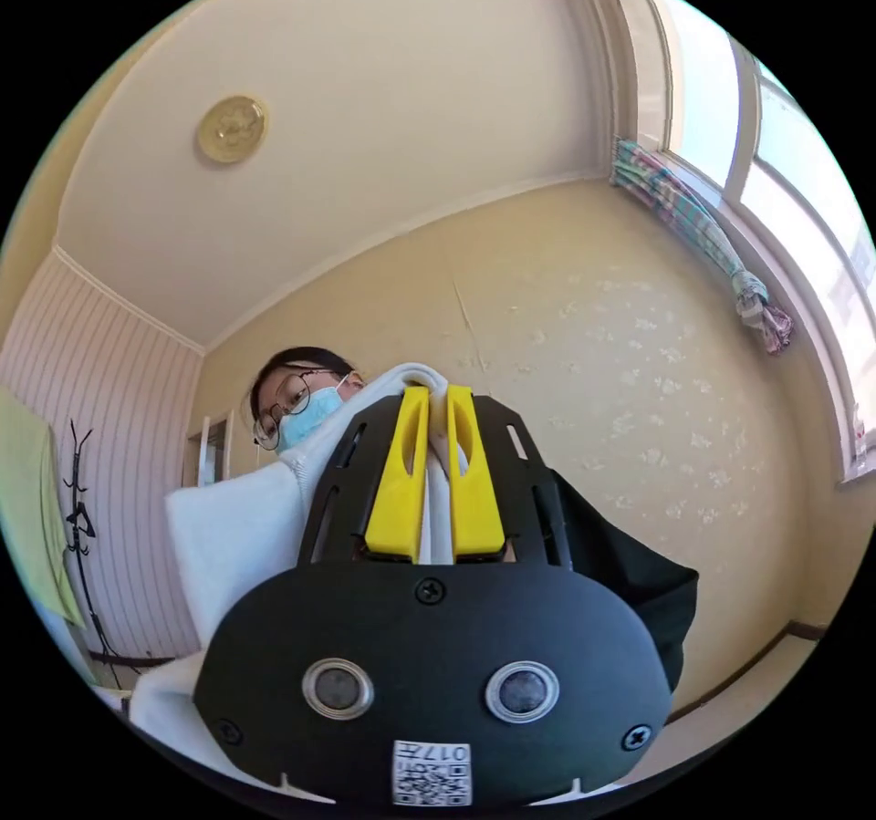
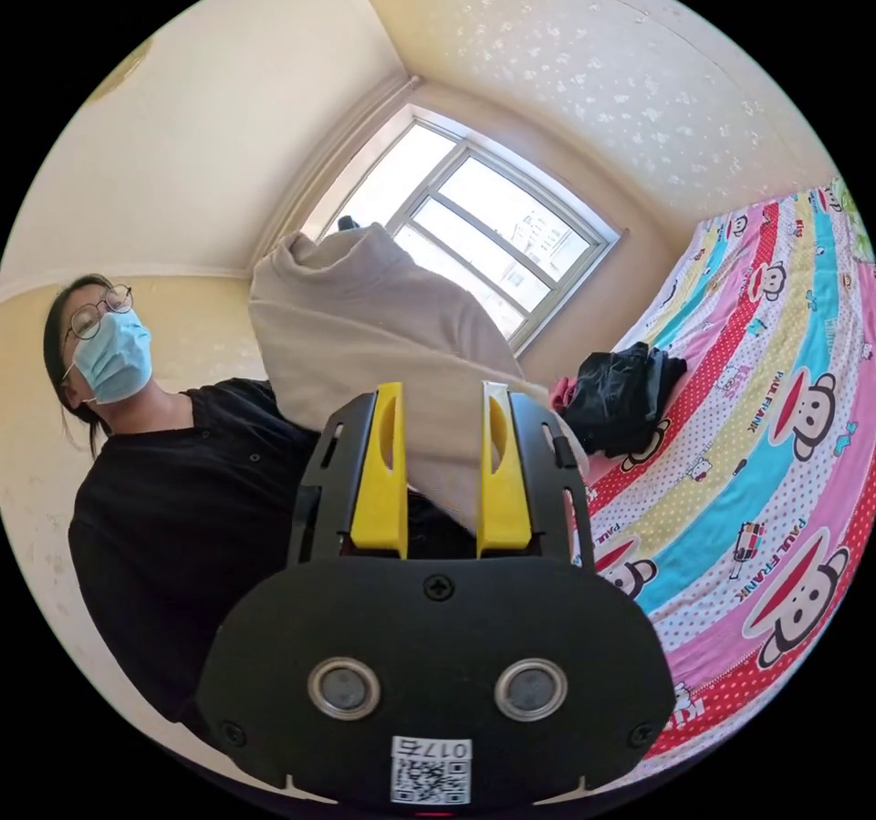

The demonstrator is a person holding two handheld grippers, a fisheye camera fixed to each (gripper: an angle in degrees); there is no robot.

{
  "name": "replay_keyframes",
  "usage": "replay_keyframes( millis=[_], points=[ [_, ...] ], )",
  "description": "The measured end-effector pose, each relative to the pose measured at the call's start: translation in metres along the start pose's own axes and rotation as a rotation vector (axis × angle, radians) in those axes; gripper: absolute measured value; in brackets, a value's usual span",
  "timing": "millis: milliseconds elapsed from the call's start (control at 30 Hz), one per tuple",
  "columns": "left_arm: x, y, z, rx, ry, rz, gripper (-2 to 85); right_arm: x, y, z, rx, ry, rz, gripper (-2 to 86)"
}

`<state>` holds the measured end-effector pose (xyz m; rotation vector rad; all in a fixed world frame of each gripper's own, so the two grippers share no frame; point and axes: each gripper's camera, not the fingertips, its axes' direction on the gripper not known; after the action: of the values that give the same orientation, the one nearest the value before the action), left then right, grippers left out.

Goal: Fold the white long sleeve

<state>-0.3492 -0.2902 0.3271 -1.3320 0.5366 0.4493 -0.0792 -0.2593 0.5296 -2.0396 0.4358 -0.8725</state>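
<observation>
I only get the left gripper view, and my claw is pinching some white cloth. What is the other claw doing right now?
Observer: The right claw is open, with its jaws apart. The white long sleeve hangs bunched just beyond it.
Operator: Is there somewhere soft to lay it down?
Observer: Yes. A bed with a striped cartoon sheet is beside the claw, and there is a black clothes pile on it near the window.
</observation>
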Motion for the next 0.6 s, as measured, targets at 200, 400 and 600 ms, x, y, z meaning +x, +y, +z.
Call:
replay_keyframes(
  millis=[200,400,600],
  points=[
    [-0.020,0.012,0.053,-0.070,0.045,-0.072,3.9,-0.009,0.037,0.015,0.148,0.049,-0.142,26.8],
    [-0.062,0.026,0.069,-0.016,0.148,-0.127,3.9,0.011,0.061,0.079,-0.018,-0.120,-0.167,30.4],
    [-0.097,0.029,0.073,0.029,0.158,-0.204,3.8,0.048,0.073,0.116,-0.101,-0.650,-0.090,13.9]
  ],
)
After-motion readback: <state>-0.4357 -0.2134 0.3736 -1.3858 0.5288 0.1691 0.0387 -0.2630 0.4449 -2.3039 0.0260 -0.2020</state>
